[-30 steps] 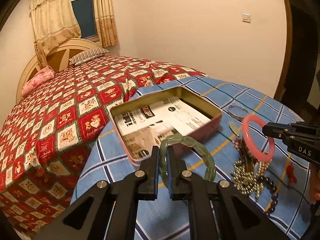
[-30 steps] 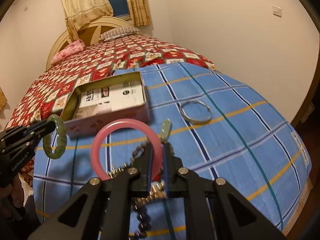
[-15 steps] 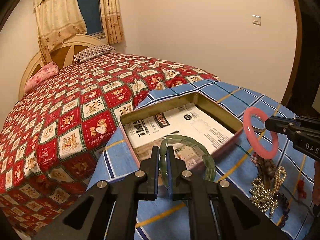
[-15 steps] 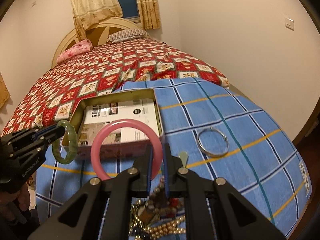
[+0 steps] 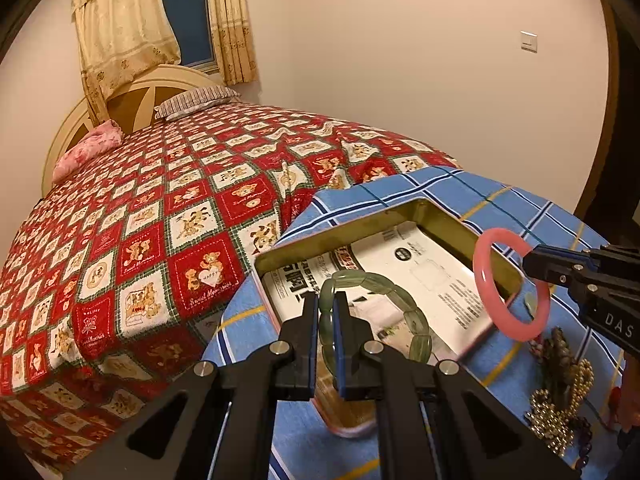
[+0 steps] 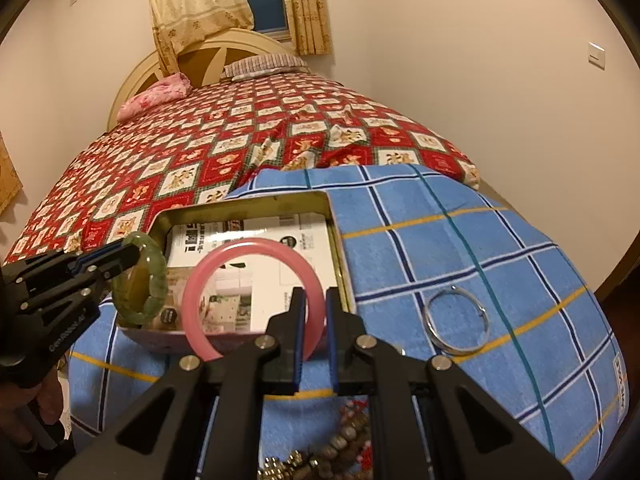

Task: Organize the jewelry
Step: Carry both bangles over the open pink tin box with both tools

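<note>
My left gripper [image 5: 327, 300] is shut on a green segmented bracelet [image 5: 404, 300] and holds it over the near part of an open tin box [image 5: 452, 222] lined with printed paper. My right gripper [image 6: 313, 300] is shut on a pink bangle [image 6: 248, 248], which hangs above the box's [image 6: 276, 196] near edge. In the left wrist view the right gripper [image 5: 528, 262] comes in from the right with the pink bangle [image 5: 484, 280]. In the right wrist view the left gripper [image 6: 134, 254] enters from the left with the green bracelet [image 6: 158, 276].
The box sits on a blue plaid cloth [image 6: 460, 248] over a table beside a bed with a red patterned quilt [image 5: 160, 216]. A silver bangle [image 6: 456, 322] lies on the cloth to the right. A heap of bead and gold chains [image 5: 560, 400] lies near the right gripper.
Both grippers have travelled toward the box with their bracelets. The green bracelet and the pink bangle were over the cloth in front of the box and now hang over it.
</note>
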